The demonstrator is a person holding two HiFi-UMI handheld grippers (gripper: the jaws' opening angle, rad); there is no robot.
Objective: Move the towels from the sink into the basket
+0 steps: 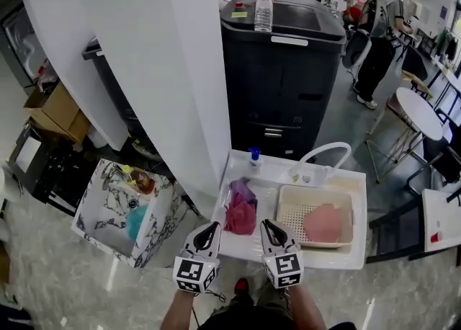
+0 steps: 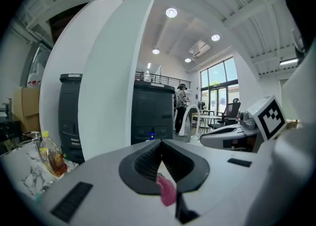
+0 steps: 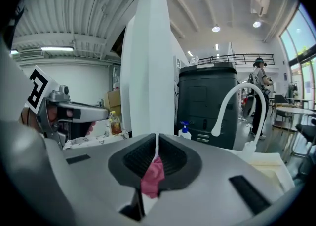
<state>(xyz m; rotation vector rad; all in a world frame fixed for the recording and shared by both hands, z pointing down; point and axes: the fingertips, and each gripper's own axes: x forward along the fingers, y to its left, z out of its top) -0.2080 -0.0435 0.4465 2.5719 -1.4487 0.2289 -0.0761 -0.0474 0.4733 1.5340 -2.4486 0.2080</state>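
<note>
Open-plan office — a large copier, round table, tall windows.

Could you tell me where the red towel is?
Head view: the red towel is over the sink's left half, gripped by left claw and right claw, beside the basket.

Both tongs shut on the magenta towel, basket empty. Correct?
No: the basket is not empty. The head view shows a pale pink towel lying in it. The left tongs and right tongs are each shut on the magenta towel.
</note>
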